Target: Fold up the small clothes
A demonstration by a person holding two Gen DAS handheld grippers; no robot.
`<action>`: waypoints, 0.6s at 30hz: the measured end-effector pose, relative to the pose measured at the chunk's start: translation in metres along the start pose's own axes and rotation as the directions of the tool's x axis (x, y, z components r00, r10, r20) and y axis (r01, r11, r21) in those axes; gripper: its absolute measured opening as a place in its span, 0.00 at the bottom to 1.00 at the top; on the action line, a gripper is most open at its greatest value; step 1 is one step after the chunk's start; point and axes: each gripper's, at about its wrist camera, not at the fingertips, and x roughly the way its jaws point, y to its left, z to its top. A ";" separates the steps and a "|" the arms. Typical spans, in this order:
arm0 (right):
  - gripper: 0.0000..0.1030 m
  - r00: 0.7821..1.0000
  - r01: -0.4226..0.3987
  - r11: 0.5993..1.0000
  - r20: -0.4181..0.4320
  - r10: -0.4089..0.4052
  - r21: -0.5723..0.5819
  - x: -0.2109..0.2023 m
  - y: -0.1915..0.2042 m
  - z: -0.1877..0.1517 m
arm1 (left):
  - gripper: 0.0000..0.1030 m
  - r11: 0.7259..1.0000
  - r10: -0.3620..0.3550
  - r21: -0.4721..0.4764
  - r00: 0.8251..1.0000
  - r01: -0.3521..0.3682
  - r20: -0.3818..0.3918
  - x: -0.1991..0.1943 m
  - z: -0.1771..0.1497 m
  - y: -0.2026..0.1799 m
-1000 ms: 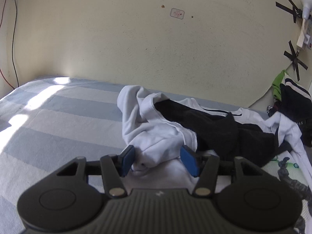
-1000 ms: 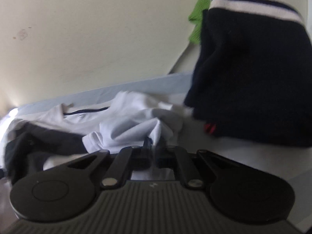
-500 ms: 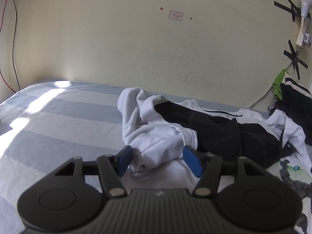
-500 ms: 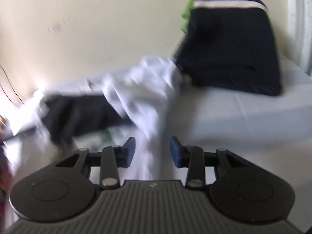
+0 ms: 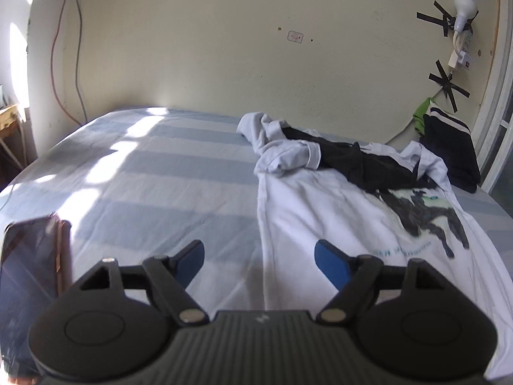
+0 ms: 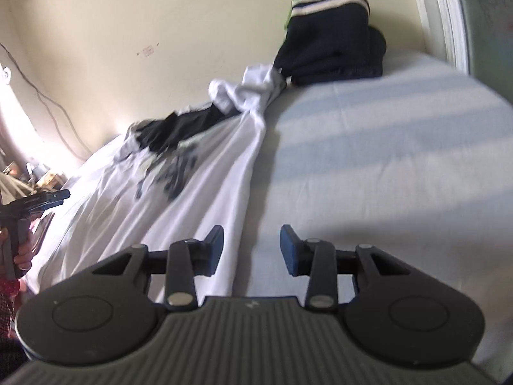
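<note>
Bedding in blue and white stripes covers the bed (image 5: 154, 173); on it we see the white T-shirt (image 5: 323, 211) spread long toward us, a black garment (image 5: 359, 160) bunched on its far end; our left gripper (image 5: 259, 258) has just been opening its jaws, nothing between them; our right gripper (image 6: 251, 245) stands with jaws parted over the shirt's edge, gripping nothing.

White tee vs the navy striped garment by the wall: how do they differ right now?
The white tee is stretched long down the bed, sleeves bunched; the navy striped garment sits piled against the wall. The tee carries a dark printed graphic and has a black garment lying across it; the navy one shows only pale stripes. Neither is folded flat or gripped.
</note>
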 end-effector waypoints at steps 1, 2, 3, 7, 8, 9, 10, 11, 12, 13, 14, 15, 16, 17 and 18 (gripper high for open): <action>0.42 1.000 -0.003 1.000 -0.010 0.003 0.008 0.000 0.001 -0.008 | 0.76 1.000 0.011 -0.003 1.000 -0.011 -0.010 -0.013 -0.011 0.001; 0.42 1.000 -0.009 1.000 -0.023 0.009 0.011 0.000 0.003 -0.017 | 0.76 1.000 0.019 -0.005 1.000 -0.019 -0.019 -0.023 -0.019 0.001; 0.42 1.000 -0.012 1.000 -0.007 0.012 0.000 -0.001 0.007 -0.023 | 0.76 1.000 0.024 -0.006 0.999 -0.024 -0.027 -0.032 -0.027 0.000; 0.39 0.998 -0.061 0.996 -0.016 0.060 -0.061 0.003 0.028 -0.034 | 0.74 0.999 0.033 -0.008 0.998 -0.034 -0.050 -0.056 -0.056 -0.009; 0.38 0.998 -0.056 0.995 -0.003 0.056 -0.077 0.004 0.033 -0.038 | 0.72 0.999 0.040 -0.006 0.998 -0.040 -0.056 -0.061 -0.063 -0.012; 0.23 0.999 -0.039 0.993 0.011 0.041 -0.111 0.002 0.036 -0.043 | 0.71 0.999 0.045 -0.004 0.997 -0.046 -0.061 -0.063 -0.066 -0.015; 0.05 1.000 -0.016 0.991 0.012 0.018 -0.134 0.003 0.040 -0.045 | 0.61 0.999 0.051 -0.002 0.997 -0.051 -0.066 -0.065 -0.073 -0.018; 0.04 1.000 0.014 0.990 0.021 -0.012 -0.138 0.005 0.041 -0.044 | 0.42 0.998 0.062 0.007 0.996 -0.062 -0.070 -0.066 -0.078 -0.022; 0.03 0.999 0.020 0.992 0.029 -0.017 -0.122 0.001 0.038 -0.042 | 0.31 0.995 0.100 0.035 0.993 -0.098 -0.057 -0.068 -0.080 -0.027; 0.03 0.996 0.065 0.990 0.061 -0.058 -0.122 -0.005 0.035 -0.040 | 0.01 0.987 0.141 0.082 0.988 -0.136 -0.056 -0.071 -0.084 -0.033; 0.03 0.988 0.130 0.983 0.099 -0.118 -0.130 -0.015 0.032 -0.038 | 0.02 0.986 0.149 0.090 0.987 -0.143 -0.058 -0.074 -0.085 -0.034; 0.03 0.977 0.186 0.975 0.129 -0.170 -0.121 -0.026 0.024 -0.035 | 0.02 0.987 0.143 0.079 0.988 -0.138 -0.059 -0.077 -0.085 -0.032; 0.03 0.971 0.209 0.973 0.138 -0.195 -0.095 -0.036 0.015 -0.032 | 0.02 0.990 0.134 0.062 0.989 -0.130 -0.059 -0.081 -0.085 -0.028; 0.03 0.961 0.249 0.965 0.144 -0.236 -0.079 -0.043 0.008 -0.031 | 0.02 0.990 0.134 0.048 0.989 -0.131 -0.057 -0.085 -0.085 -0.025; 0.03 0.953 0.278 0.957 0.148 -0.264 -0.078 -0.049 0.003 -0.030 | 0.02 0.991 0.130 0.032 0.990 -0.129 -0.056 -0.088 -0.085 -0.022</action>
